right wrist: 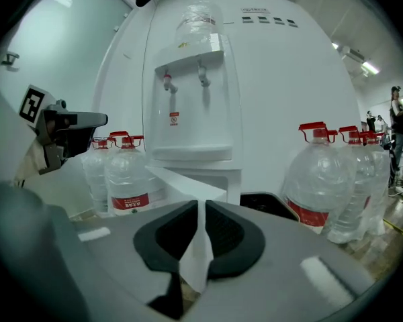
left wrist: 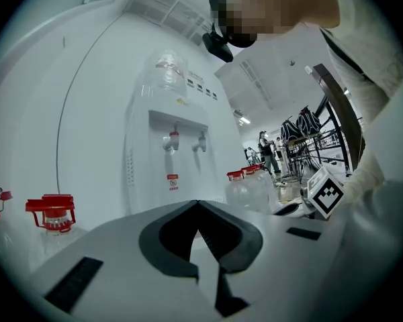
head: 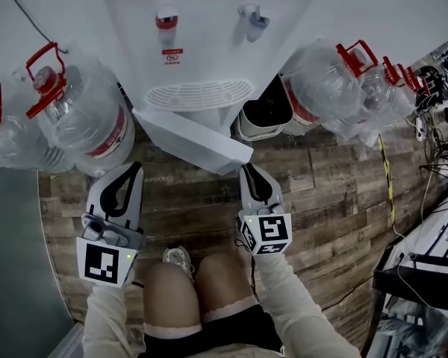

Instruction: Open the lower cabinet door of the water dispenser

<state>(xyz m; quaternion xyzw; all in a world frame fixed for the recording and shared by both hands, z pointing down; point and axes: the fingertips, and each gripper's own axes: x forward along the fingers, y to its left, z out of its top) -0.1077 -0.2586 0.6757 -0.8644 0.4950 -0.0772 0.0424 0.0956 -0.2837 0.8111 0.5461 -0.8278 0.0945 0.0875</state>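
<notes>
The right gripper (head: 252, 176) pinches the free edge of the cabinet door (head: 190, 136), a thin, flat, smooth white panel. It probably grips there because that edge gives the best leverage for swinging it. The door stands partly open, jutting from the foot of the water dispenser (head: 201, 36) toward 5 o'clock in the head view. At the door's 8 o'clock, the left gripper (head: 125, 181) has its jaws pressed together on nothing, apparently idle. Clear ribbed bottles (head: 86, 118) flank the dispenser.

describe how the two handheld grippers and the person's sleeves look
The left gripper and right gripper are both white shells with black-lined jaws. Each carries a cube with black-and-white square markers. The sleeves are long and pale cream.
</notes>
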